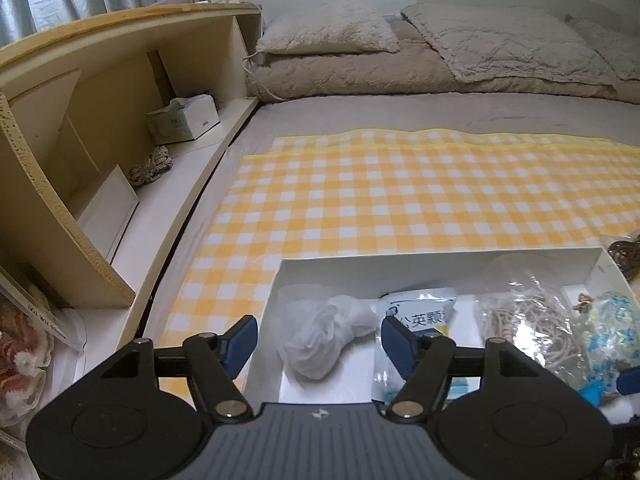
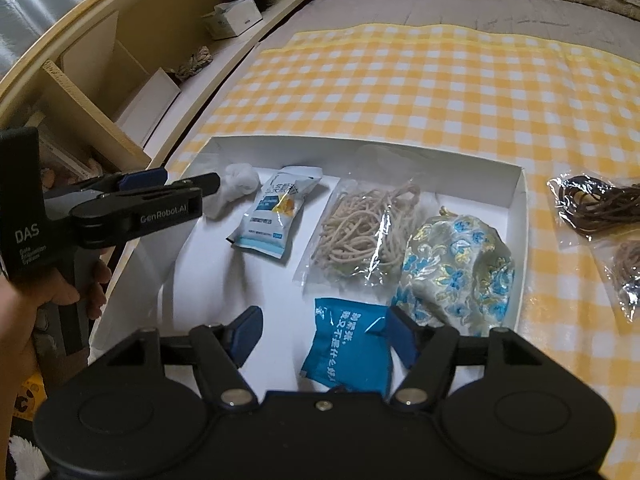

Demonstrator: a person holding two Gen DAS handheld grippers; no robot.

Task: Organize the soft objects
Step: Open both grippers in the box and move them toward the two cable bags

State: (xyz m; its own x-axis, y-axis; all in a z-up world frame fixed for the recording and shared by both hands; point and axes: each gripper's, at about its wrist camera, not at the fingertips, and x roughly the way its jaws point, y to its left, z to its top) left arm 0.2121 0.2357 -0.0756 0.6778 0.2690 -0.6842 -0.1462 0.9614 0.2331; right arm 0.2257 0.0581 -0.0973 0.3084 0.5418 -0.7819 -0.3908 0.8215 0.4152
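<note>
- Spread wide, the blue-padded fingers [image 1: 240, 340] of the left gripper [image 1: 318, 338] hang over the left end of a shallow white box [image 2: 518, 196], pinching nothing; a white cloth bundle [image 1: 328, 334] lies in the box between them, clear of both pads.
- Fingers of the right gripper [image 2: 322, 338] also stand apart at the box's near edge, a blue sachet [image 2: 348, 350] lying between them; its right pad sits at the sachet's edge, and contact cannot be told.
- Inside the box, from left end to right: the white bundle, a white-and-blue packet [image 2: 276, 210], a clear bag of pale cord [image 2: 360, 228] and a blue-flowered fabric pouch [image 2: 460, 272] against the right wall.
- Just outside the right wall, bags of dark cord [image 2: 596, 204] rest on the yellow checked cloth [image 2: 400, 80] that carries the box on the bed.
- A hand [image 2: 60, 284] grips the left tool's handle at the bed's left edge, beside wooden shelving [image 1: 100, 92].
</note>
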